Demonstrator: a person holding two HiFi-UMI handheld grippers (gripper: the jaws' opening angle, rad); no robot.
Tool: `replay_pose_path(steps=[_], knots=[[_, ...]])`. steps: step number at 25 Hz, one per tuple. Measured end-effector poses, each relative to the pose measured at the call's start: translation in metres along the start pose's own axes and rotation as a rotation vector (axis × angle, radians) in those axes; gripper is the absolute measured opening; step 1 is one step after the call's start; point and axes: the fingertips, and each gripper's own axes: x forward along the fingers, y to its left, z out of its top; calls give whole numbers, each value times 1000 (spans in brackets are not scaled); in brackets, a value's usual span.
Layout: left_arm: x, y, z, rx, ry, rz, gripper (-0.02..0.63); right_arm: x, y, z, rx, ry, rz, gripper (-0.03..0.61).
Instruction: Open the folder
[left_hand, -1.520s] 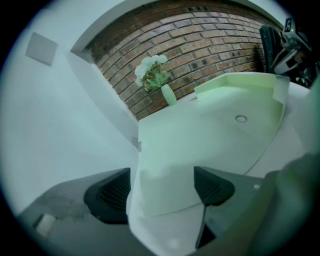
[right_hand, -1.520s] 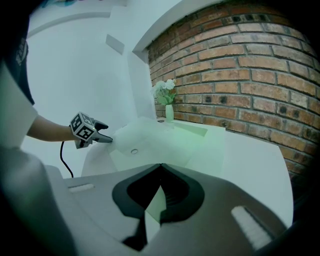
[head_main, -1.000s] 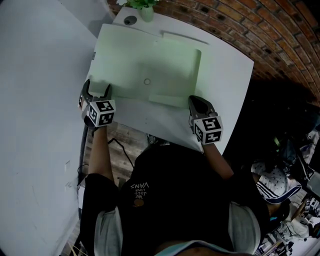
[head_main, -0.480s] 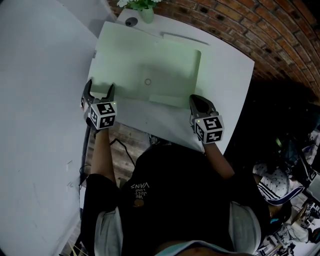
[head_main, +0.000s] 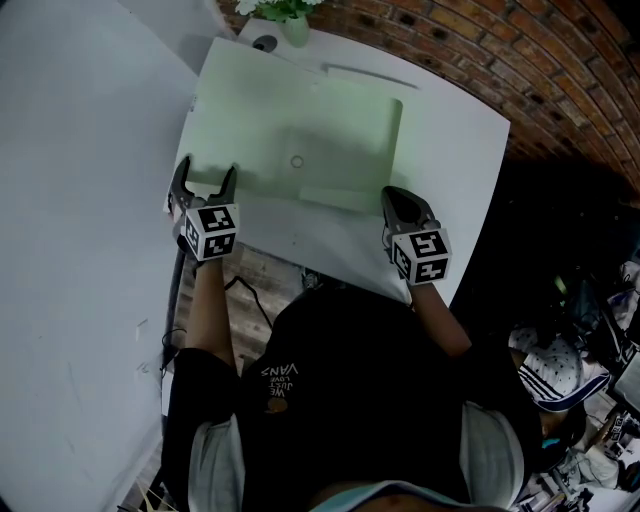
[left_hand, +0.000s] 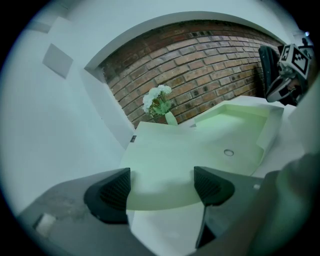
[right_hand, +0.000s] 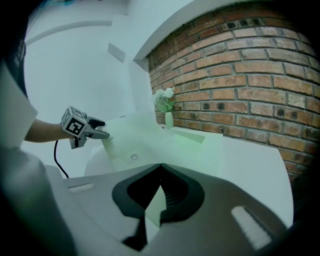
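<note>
Two grippers of mine sit at the near side of the worktop (head_main: 462, 150), and the pale green folder (head_main: 290, 115) lies spread flat on it, from the left edge past the middle. My left gripper (head_main: 207, 172) has its jaws wide apart, straddling the folder's near left corner; in the left gripper view the green edge runs between the two pads (left_hand: 116, 189) without being pinched. My right gripper (head_main: 400, 200) is clamped on the folder's near edge, and the right gripper view shows a thin green sheet caught in the closed jaws.

The only readable writing is on my dark shirt (head_main: 300, 400), where the print (head_main: 280, 372) reads "VANS" upside down; the smaller words beside it are too small to make out. Each gripper carries its black-and-white marker cube (head_main: 212, 231).

A small round snap (head_main: 297, 161) sits near the folder's middle. The folder's left side runs close to the worktop's left edge. To the right of the folder the worktop is bare white out to its right edge, and a white strip lies between the folder and the near edge. A vase (head_main: 293, 27) of flowers stands at the far edge, near the brick wall (head_main: 560, 60).
</note>
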Motion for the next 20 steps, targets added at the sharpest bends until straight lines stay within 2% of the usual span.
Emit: replay_pose_path(steps=[20], knots=[[-28,-29,42,-37,-106,-37,397,-11,-3,2,9,-30,0,-2]])
